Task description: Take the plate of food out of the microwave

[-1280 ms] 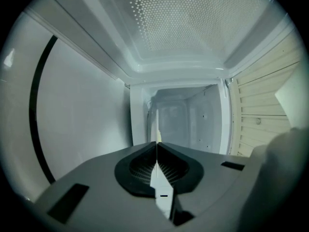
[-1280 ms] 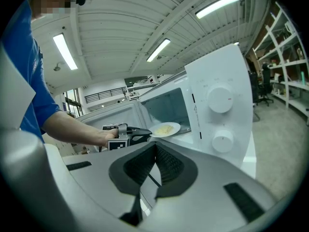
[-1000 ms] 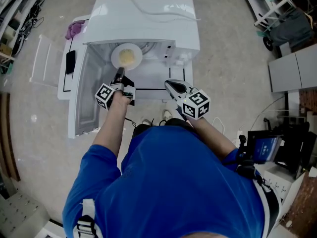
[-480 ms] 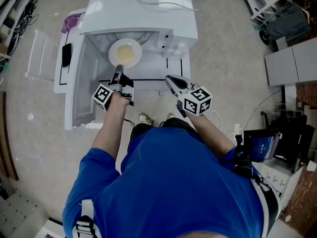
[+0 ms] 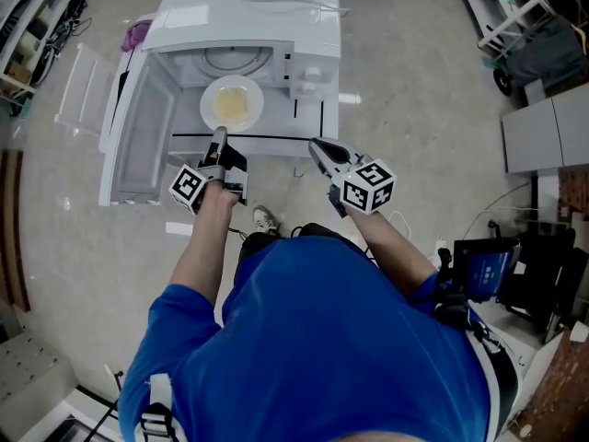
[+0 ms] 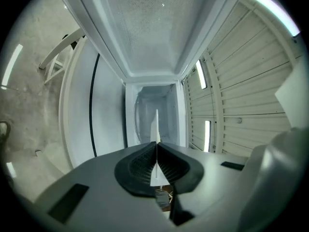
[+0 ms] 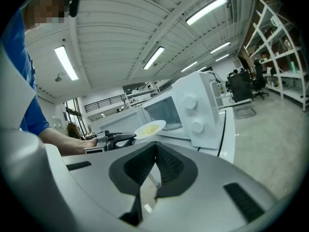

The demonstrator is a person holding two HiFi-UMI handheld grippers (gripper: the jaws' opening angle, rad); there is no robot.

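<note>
While the left gripper (image 5: 219,136) pinches its near rim, the plate (image 5: 232,104) sits level at the open mouth of the microwave (image 5: 248,21).

Yellow food (image 5: 231,108) lies in the middle of the white plate. The left gripper's jaws are closed narrow on the rim, which shows in the left gripper view as a thin white sliver between the dark pads, with the bare cavity beyond it. From above, the plate lies over the front edge of the opening; whether it is fully clear of the cavity cannot be told. The microwave door (image 5: 138,145) stands swung out to the left, and the control panel (image 5: 308,74) is to the plate's right. The right gripper (image 5: 320,151) hovers near and to the right of the plate, apart from it, its jaws together with nothing between them. A purple cloth (image 5: 136,35) lies at the microwave's far left corner.
</note>
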